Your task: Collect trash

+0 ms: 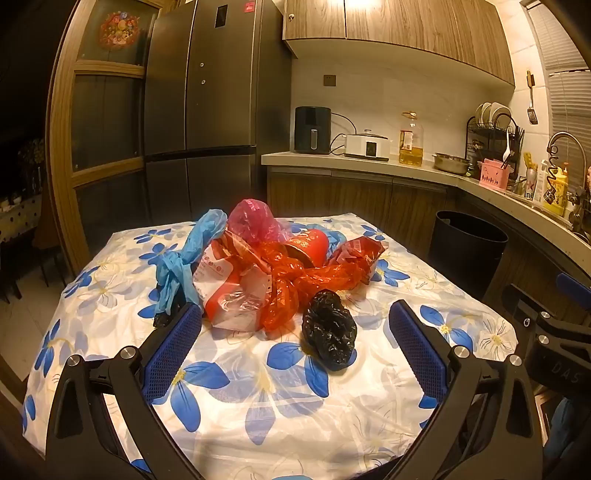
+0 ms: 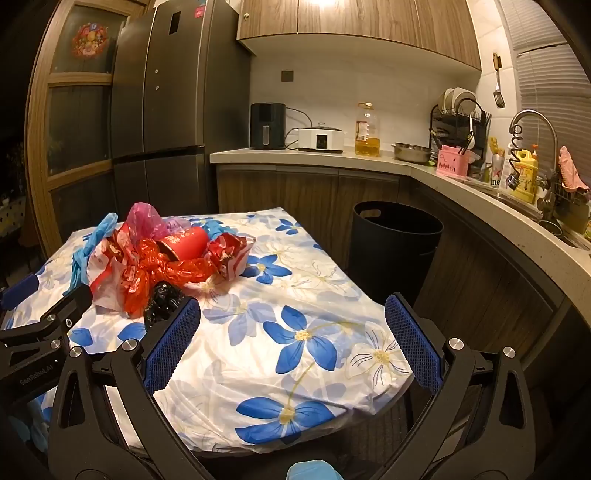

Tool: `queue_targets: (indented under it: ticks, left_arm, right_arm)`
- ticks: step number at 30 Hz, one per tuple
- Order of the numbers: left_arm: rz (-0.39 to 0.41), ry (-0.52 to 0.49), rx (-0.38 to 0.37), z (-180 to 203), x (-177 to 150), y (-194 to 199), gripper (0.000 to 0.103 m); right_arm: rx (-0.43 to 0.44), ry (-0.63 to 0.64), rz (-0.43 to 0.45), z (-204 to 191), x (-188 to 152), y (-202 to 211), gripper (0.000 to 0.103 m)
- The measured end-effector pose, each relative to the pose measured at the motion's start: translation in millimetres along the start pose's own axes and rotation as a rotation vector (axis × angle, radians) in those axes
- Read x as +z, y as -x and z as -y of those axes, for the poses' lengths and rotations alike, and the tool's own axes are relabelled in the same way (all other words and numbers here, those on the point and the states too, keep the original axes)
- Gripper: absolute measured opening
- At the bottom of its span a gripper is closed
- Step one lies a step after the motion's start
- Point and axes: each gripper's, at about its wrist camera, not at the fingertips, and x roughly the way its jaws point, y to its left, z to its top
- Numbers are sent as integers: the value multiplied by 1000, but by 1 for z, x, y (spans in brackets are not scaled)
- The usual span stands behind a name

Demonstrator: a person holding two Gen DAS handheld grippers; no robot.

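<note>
Both tools spread wide and empty; black crumpled bag [image 1: 330, 329] unobstructed only from left wrist.

Glossy crinkled black plastic bag [image 1: 330, 329], smooth floral cloth [image 1: 258, 406], matt black bin [image 2: 395, 236], wood-grain cabinets [image 2: 351, 26]

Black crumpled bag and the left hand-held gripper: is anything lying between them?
No. In the left wrist view only bare flowered tablecloth lies between the open left hand-held gripper and the black crumpled bag.
</note>
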Motion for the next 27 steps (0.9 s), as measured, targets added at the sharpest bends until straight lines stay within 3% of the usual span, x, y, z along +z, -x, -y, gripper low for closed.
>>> queue_targets:
  ticks: [27]
  left_arm:
    - [1, 7, -3, 0, 0, 0, 98]
  right_arm:
    - [0, 1, -2, -1, -1, -1, 99]
